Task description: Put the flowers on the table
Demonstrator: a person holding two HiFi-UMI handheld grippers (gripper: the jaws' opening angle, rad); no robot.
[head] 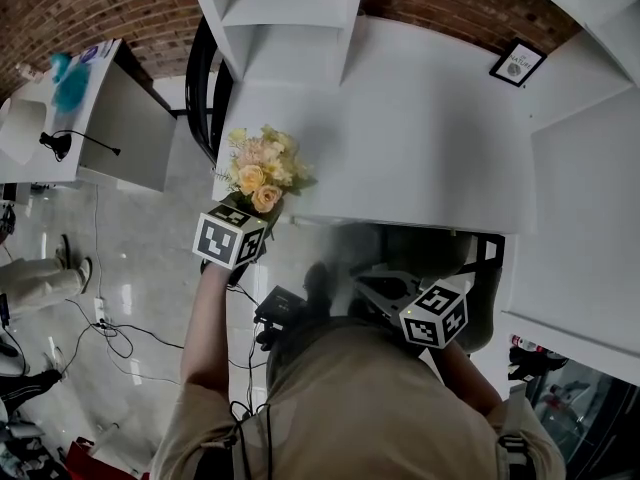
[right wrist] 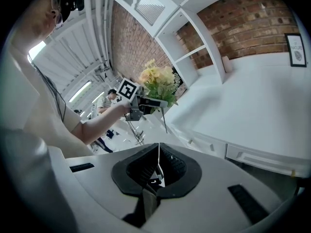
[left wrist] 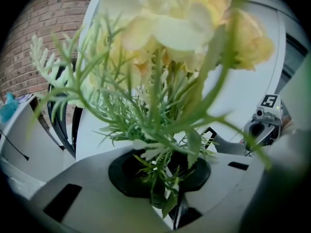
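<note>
1. Grippers: two, one in each of my hands. Marker cubes (head: pixel 232 236): two, one on each gripper, and both show in the head view.
2. Left gripper (head: pixel 252 216): its jaws are clamped on the green stems of the flowers (head: pixel 262 173). In the left gripper view the stems run down between the pads and the blooms fill the top of the frame.
3. Right gripper (head: pixel 378 290): jaws together with nothing between them. It sits low, close to my body, before the table's front edge and well apart from the flowers.
4. Flowers: one bunch of pale yellow and peach blooms with feathery green sprigs. The blooms are too crowded for an exact count.
5. Position of the bunch: it is upright at the front left corner of the table (head: pixel 420 138), overlapping that corner in the head view. I cannot tell whether it touches the top. In the right gripper view one thin stem hangs below the left gripper.
6. Table: one, white. Framed picture (head: pixel 517 63): one, at the back right by the brick wall (head: pixel 60 8). Shelf unit (head: pixel 285 13): one, white, at the back left.
7. Floor (head: pixel 150 258): several loose cables (head: pixel 110 333) to my left.
</note>
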